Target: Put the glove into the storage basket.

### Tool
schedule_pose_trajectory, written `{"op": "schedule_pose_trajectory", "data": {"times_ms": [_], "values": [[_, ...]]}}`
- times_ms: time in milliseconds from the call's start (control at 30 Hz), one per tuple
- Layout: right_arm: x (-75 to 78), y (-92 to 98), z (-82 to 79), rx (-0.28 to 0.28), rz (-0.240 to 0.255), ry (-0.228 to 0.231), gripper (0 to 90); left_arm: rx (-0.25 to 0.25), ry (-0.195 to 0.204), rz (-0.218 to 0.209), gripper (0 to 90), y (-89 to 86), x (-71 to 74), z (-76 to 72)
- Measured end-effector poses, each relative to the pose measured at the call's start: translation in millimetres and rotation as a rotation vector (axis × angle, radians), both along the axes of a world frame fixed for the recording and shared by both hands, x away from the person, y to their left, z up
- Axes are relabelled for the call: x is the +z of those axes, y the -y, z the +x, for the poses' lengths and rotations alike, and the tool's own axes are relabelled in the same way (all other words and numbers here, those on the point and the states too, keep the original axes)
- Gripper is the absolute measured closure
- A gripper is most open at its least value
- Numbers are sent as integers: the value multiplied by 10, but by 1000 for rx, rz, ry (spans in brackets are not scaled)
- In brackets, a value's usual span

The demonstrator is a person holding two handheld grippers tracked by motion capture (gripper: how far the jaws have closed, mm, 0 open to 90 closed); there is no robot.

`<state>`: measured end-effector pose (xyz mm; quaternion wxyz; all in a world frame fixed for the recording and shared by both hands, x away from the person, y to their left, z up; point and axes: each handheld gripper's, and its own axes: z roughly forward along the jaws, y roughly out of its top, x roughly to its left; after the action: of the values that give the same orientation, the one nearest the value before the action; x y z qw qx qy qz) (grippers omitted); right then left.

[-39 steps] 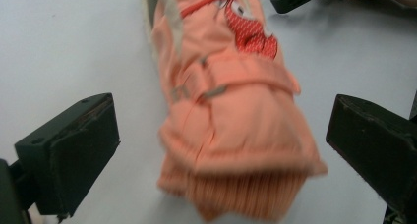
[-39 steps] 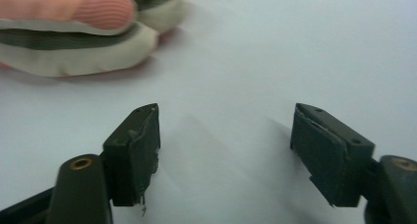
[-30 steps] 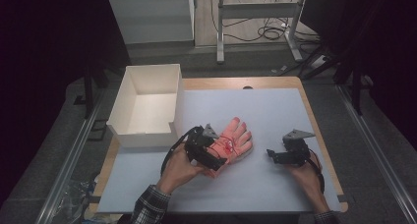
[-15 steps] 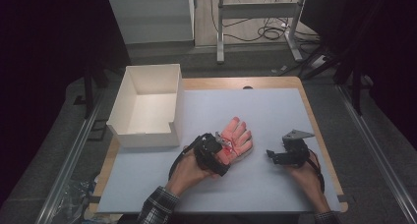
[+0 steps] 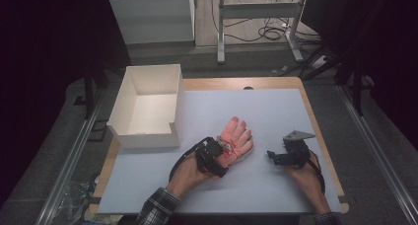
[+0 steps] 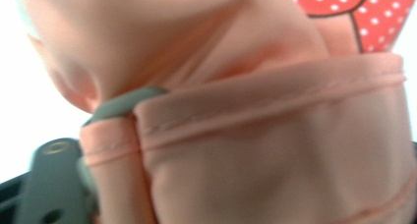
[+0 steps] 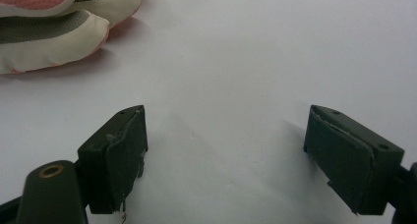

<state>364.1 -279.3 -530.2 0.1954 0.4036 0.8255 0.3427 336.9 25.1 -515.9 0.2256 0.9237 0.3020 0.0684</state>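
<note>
Left gripper (image 5: 220, 158) jaws have just been closing on the cuff of the pink glove (image 5: 237, 138), which is lying flat on the table (image 5: 276, 111) beside the white box (image 5: 148, 106), while the right gripper (image 5: 276, 157) is resting with jaws apart, so lifting and boxing likely remain.

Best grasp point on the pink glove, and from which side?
Grip the cuff of the pink glove, coming from the person's side. It lies flat, fingers fanned away toward the white box, so the hemmed cuff is the nearest bunchable edge. The left gripper is already there, its jaws having just been closing with cuff fabric between them.
</note>
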Motion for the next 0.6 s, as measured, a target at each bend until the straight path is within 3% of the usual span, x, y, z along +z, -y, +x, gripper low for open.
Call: {"op": "schedule_pose_trajectory", "data": {"times_ms": [133, 233, 400, 600], "values": [[0, 0, 0, 0, 0, 0, 168, -22, 12, -2, 321, -11, 17, -5], [-1, 1, 0, 0, 0, 0, 168, -36, 0, -60, 364, -96, 20, 22], [-1, 1, -1, 0, 0, 1, 168, -47, 10, -58, 375, -98, 32, 11], [-2, 1, 0, 0, 0, 2, 168, -61, -25, -96, 413, -158, 92, 65]]}}
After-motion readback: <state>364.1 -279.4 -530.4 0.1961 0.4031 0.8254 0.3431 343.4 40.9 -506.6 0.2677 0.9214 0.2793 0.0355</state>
